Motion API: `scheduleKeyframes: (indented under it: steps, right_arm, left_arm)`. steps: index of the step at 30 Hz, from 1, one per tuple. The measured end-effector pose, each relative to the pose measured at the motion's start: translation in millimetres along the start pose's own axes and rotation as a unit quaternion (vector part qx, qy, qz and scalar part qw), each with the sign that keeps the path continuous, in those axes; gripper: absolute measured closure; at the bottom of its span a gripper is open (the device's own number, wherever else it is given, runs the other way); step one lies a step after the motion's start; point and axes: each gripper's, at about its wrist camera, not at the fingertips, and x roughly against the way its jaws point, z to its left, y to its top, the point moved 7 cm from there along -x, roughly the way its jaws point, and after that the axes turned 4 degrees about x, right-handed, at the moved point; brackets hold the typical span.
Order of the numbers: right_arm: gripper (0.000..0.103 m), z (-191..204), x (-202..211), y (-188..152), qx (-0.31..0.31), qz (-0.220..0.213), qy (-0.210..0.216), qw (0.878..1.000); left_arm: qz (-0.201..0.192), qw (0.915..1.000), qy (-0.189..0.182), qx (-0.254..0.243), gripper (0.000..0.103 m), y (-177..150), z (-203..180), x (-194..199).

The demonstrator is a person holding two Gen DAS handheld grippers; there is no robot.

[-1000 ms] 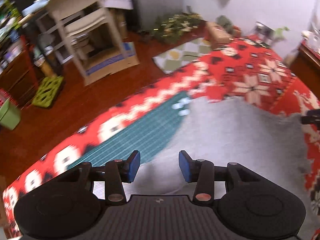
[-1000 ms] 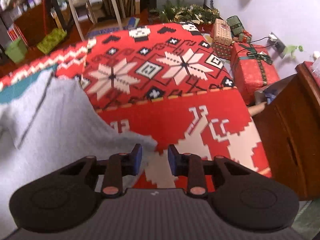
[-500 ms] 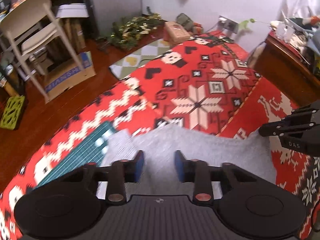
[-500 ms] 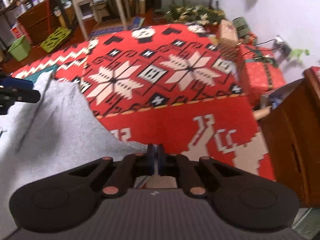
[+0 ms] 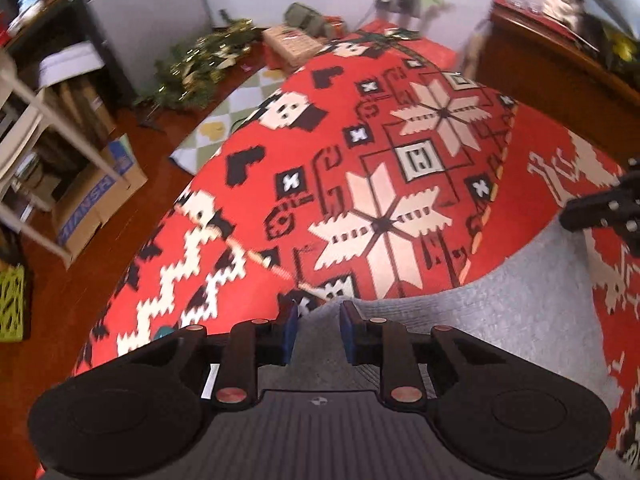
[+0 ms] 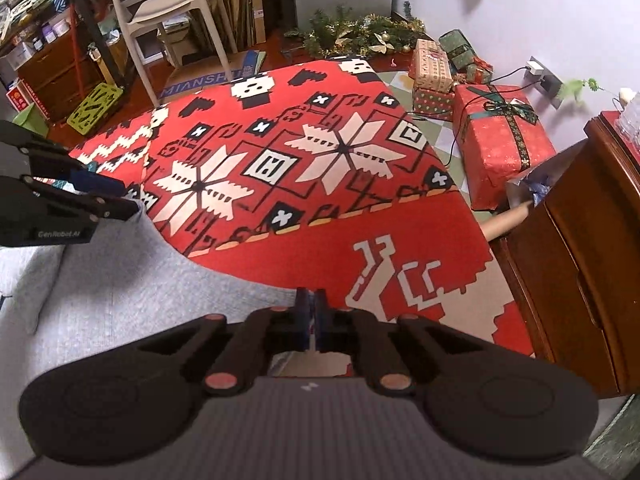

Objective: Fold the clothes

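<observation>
On the red blanket lies one grey garment, soft and limp (it will sag between grips); we judge the edge corners best. Two grippers: right gripper clenched on its hem; left gripper parted over the edge.

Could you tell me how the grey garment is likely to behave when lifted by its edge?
The grey garment will probably be floppy: its far edge already sags in a curve between the two grippers. It looks like soft knit, so likely light, draping rather than holding shape.
</observation>
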Motion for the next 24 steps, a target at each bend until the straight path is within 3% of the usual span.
scheduleKeyframes:
  steps: [2,3,6,9,12,15,19,20,22,24]
  right_arm:
    - [0.101,-1.4,-2.2,-0.3,-0.001,0.001,-0.001,1.0]
    - [0.101,-2.2,-1.9,0.4,-0.002,-0.001,-0.002,1.0]
    - [0.102,-5.4,1.8,4.2,-0.006,-0.013,-0.008,1.0]
    - [0.102,-9.9,-1.5,4.9,-0.014,-0.013,-0.012,1.0]
    - [0.102,-10.0,-11.7,1.5,-0.016,-0.002,-0.014,1.0]
    - [0.1,-6.7,-14.2,2.1,-0.001,-0.008,-0.025,1.0]
    - [0.086,-12.4,-13.7,3.3,-0.009,-0.012,-0.032,0.999]
    - [0.085,-15.4,-12.4,3.0,-0.018,-0.013,-0.029,0.999]
    - [0.085,-21.8,-7.9,1.9,-0.034,-0.015,-0.025,0.999]
    - [0.085,-28.5,-1.0,0.6,-0.048,-0.019,-0.024,0.998]
  left_arm:
    - [0.004,0.9999,-0.011,-0.011,0.101,-0.9,-3.3,-0.5]
    - [0.005,0.9998,-0.009,-0.018,0.102,-1.4,-5.4,-0.5]
    - [-0.01,0.9997,0.012,-0.02,0.102,-0.1,-4.3,4.3]
    - [-0.035,0.9987,0.027,0.023,0.102,5.0,9.4,12.7]
    - [-0.031,0.998,0.026,0.05,0.102,4.2,13.9,5.7]
    - [-0.025,0.9984,0.032,0.038,0.102,2.8,9.0,-0.8]
    - [-0.026,0.9977,0.05,0.038,0.088,2.9,9.3,-2.8]
    - [-0.027,0.9972,0.055,0.042,0.084,3.5,10.6,-1.7]
    - [-0.033,0.996,0.065,0.051,0.064,4.2,11.8,3.1]
    - [-0.045,0.9954,0.066,0.053,0.06,4.6,8.3,10.7]
